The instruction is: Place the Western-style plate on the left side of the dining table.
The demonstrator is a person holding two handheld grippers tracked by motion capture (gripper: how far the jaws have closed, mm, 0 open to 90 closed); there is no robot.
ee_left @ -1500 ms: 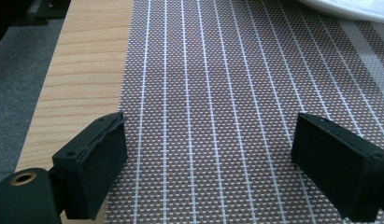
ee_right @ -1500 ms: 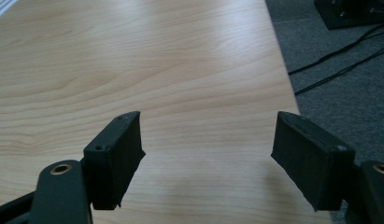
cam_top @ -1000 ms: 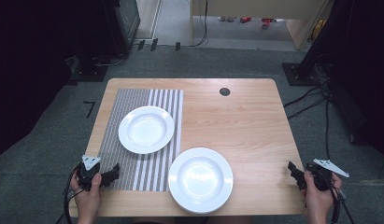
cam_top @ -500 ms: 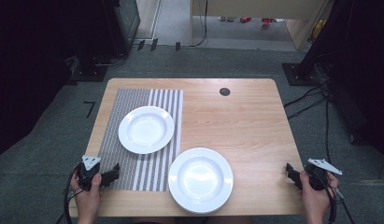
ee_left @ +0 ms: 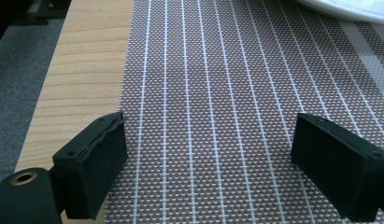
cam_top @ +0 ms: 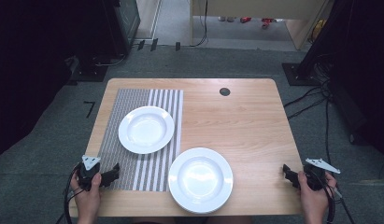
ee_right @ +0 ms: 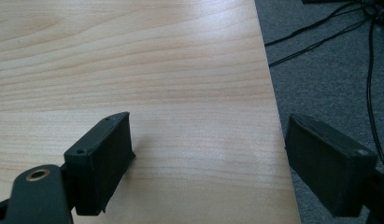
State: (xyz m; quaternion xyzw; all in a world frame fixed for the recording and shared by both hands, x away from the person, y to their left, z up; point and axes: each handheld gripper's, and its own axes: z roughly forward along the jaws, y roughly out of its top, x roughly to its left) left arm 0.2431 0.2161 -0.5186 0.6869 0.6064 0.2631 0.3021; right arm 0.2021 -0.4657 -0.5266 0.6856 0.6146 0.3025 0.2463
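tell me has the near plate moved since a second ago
No. The near plate lies as before, its left rim overlapping the striped mat's right edge at the table's near edge.

Two white plates: one (cam_top: pixel 146 129) on the mat, one (cam_top: pixel 200 179) nearer the front edge, partly off the mat. One striped placemat (cam_top: pixel 133 102), grey weave with white lines. One wooden worktop (cam_top: pixel 245 126), bearing one dark round hole (cam_top: pixel 224 91) near its far edge. Two hand-held claws: the left claw (cam_top: pixel 112 172) over the mat's near corner, the right claw (cam_top: pixel 288 173) at the worktop's right edge. Two hands, one per claw.
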